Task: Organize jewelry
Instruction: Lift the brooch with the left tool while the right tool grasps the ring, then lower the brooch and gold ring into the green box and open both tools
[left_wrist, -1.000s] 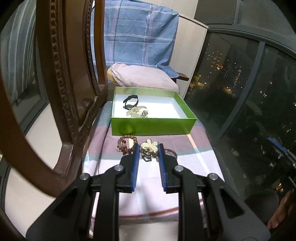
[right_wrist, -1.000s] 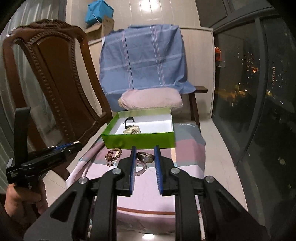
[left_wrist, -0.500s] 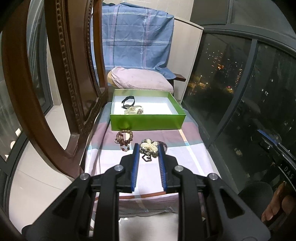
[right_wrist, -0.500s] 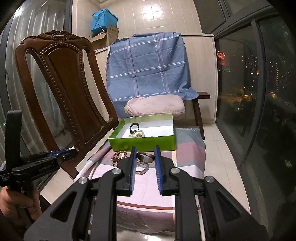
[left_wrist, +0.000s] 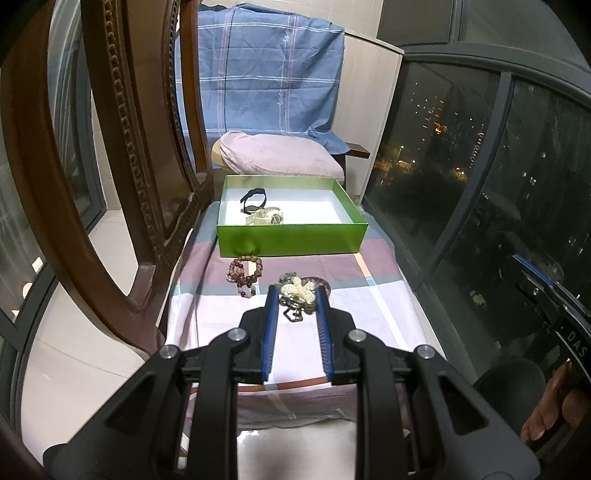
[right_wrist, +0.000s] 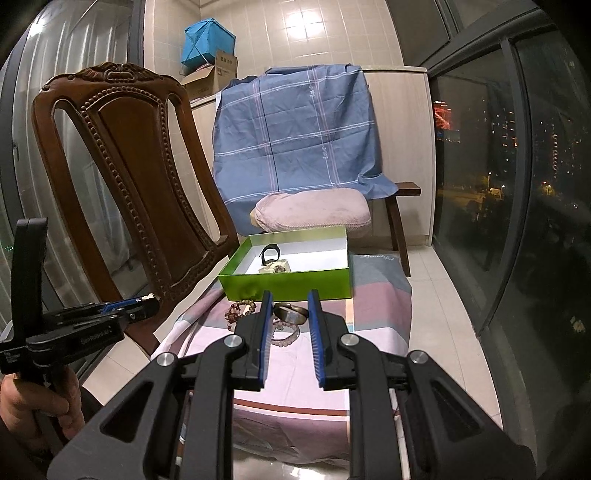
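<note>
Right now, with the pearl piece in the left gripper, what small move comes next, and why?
Probably carry the left gripper forward over the green box and release there. It is shut on the pearl piece, held clear of the cloth, and the right half of the box floor looks bare.

One green box (left_wrist: 291, 238) sits on the cloth, and two watches lie inside it: a black one (left_wrist: 254, 199) and a pale one (left_wrist: 266, 216). In front of the box, one brown bead bracelet (left_wrist: 244, 271), one pink bead bracelet (right_wrist: 286, 334) and one metal bangle (right_wrist: 291, 313). One pearl piece (left_wrist: 297, 293) shows between the left fingers. Two wooden chairs: the carved one (right_wrist: 122, 177) and the one under the blue sheet (right_wrist: 400, 214). Two grippers, left (left_wrist: 297, 295) and right (right_wrist: 287, 297).
</note>
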